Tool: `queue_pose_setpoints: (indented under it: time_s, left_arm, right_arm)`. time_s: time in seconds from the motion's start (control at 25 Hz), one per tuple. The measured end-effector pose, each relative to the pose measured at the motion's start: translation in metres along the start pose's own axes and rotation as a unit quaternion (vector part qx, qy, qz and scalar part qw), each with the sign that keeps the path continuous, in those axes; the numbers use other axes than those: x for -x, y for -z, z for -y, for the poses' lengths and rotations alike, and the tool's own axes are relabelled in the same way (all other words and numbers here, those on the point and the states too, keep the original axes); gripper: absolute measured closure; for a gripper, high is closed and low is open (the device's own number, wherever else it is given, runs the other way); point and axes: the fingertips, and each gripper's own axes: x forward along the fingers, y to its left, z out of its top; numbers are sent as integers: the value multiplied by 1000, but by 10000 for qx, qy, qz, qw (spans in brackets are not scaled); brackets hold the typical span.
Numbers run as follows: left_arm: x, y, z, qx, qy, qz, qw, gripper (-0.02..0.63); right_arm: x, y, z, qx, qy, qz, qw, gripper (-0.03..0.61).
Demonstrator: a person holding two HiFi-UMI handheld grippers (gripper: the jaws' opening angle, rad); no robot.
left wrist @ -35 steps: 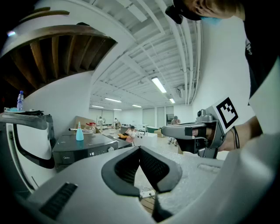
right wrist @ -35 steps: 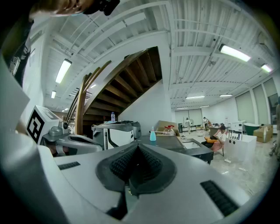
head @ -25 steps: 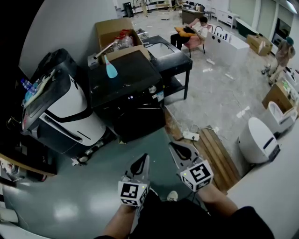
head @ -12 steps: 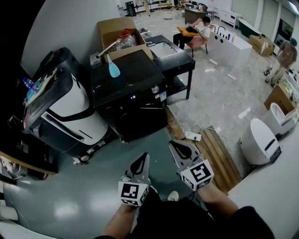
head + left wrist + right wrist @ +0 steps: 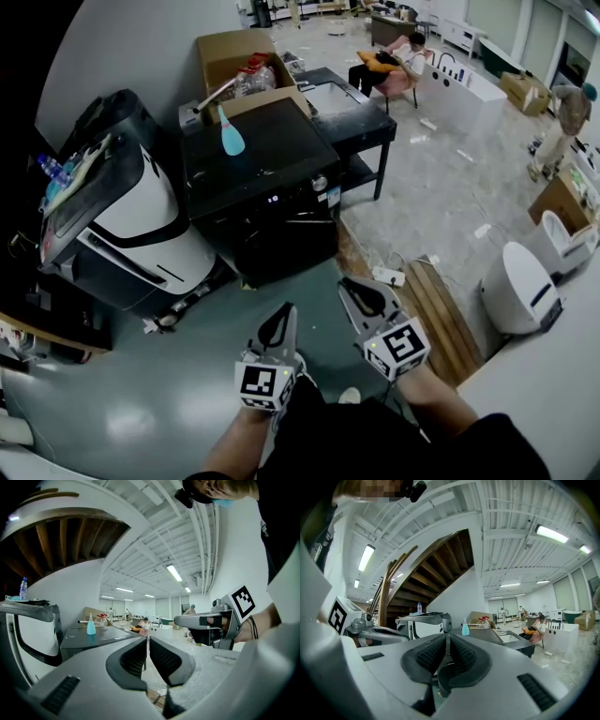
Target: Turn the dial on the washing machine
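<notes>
The black washing machine [image 5: 262, 150] stands ahead of me across the grey floor, with its round silver dial [image 5: 320, 183] at the right end of the front panel. A blue bottle [image 5: 231, 141] sits on its lid. Both grippers hang low near my body, well short of the machine. My left gripper [image 5: 278, 328] is shut and holds nothing [image 5: 148, 641]. My right gripper [image 5: 363, 296] is opening, with only a thin slit between its pads and nothing in it [image 5: 447, 641]. The machine's top [image 5: 487, 634] shows beyond the right jaws.
A white and black appliance [image 5: 122, 216] stands left of the washer. Behind it are a cardboard box [image 5: 239, 52] and a black table [image 5: 361, 117]. A power strip [image 5: 384, 274] and wooden planks [image 5: 436, 305] lie on the floor at right, near a white round appliance [image 5: 516, 281]. People are at the back.
The washer has drifted slightly right and down in the head view. The person at far right has walked. Both grippers have stayed in nearly the same place.
</notes>
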Motion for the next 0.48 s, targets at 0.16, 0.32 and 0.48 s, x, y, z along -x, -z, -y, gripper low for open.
queue_pose_setpoints:
  time_s: [0.16,0.32,0.48]
  left_arm:
    - [-16,3,-28,86,76,-119,9999,607]
    - [-37,2,-59,70,207,-143,9997,562]
    - [-57,10,-90,134,306,-398,9986,521]
  right_arm:
    - [-33,-1,7,220,-33,190,9996,532]
    - [-69,2,16,171,45,124,9998,506]
    - [-104,7,25,117,121,59,9998,472]
